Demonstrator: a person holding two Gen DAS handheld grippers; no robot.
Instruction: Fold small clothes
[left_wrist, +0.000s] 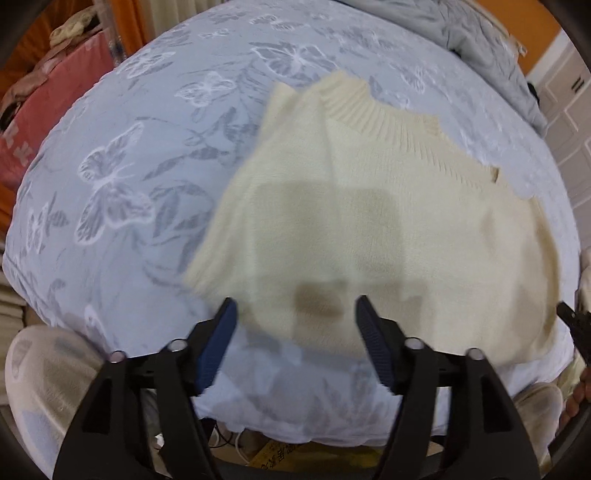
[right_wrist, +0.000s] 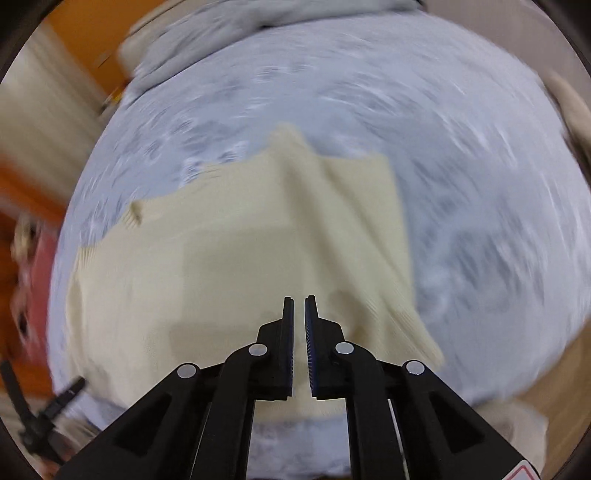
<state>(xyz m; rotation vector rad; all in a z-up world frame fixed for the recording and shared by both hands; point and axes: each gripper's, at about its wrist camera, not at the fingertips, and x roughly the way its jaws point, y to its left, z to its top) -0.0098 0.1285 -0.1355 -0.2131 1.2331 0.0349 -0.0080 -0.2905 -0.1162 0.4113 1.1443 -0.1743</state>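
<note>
A cream knitted sweater (left_wrist: 369, 192) lies flat on a pale blue butterfly-print cloth (left_wrist: 147, 147), ribbed collar at the far side. My left gripper (left_wrist: 297, 306) is open and empty, hovering over the sweater's near left edge. In the right wrist view the sweater (right_wrist: 240, 251) shows with one side folded over along a crease. My right gripper (right_wrist: 299, 301) hovers above the sweater's near part with its jaws almost together, a thin gap between them and nothing held. That view is motion-blurred.
A grey garment (left_wrist: 487, 48) lies bunched at the far right of the cloth. A pink cloth (left_wrist: 48, 110) hangs at the left. The table's near edge (left_wrist: 295, 435) is close below the grippers, with a cable and boxes under it.
</note>
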